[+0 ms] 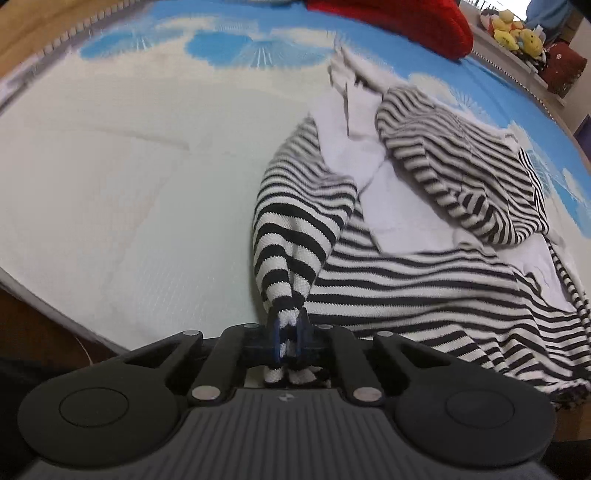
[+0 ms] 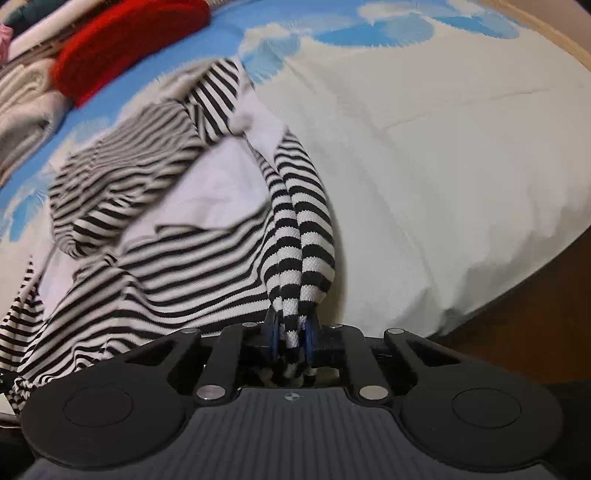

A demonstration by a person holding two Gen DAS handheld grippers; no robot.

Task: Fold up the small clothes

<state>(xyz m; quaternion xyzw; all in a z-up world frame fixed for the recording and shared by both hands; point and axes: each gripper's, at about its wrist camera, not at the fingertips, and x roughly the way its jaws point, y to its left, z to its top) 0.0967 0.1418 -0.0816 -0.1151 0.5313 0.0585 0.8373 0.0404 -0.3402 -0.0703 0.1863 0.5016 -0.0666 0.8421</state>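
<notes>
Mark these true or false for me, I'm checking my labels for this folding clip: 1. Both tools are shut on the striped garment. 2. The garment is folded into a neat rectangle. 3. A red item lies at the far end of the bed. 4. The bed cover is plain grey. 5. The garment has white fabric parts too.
1. True: the left tool and the right tool each pinch a bunch of the striped garment.
2. False: it lies rumpled and spread out, not yet folded.
3. True: a red item lies beyond the garment.
4. False: the bed cover is white with a blue sky-and-cloud print.
5. True: white fabric shows between the striped parts.
</notes>
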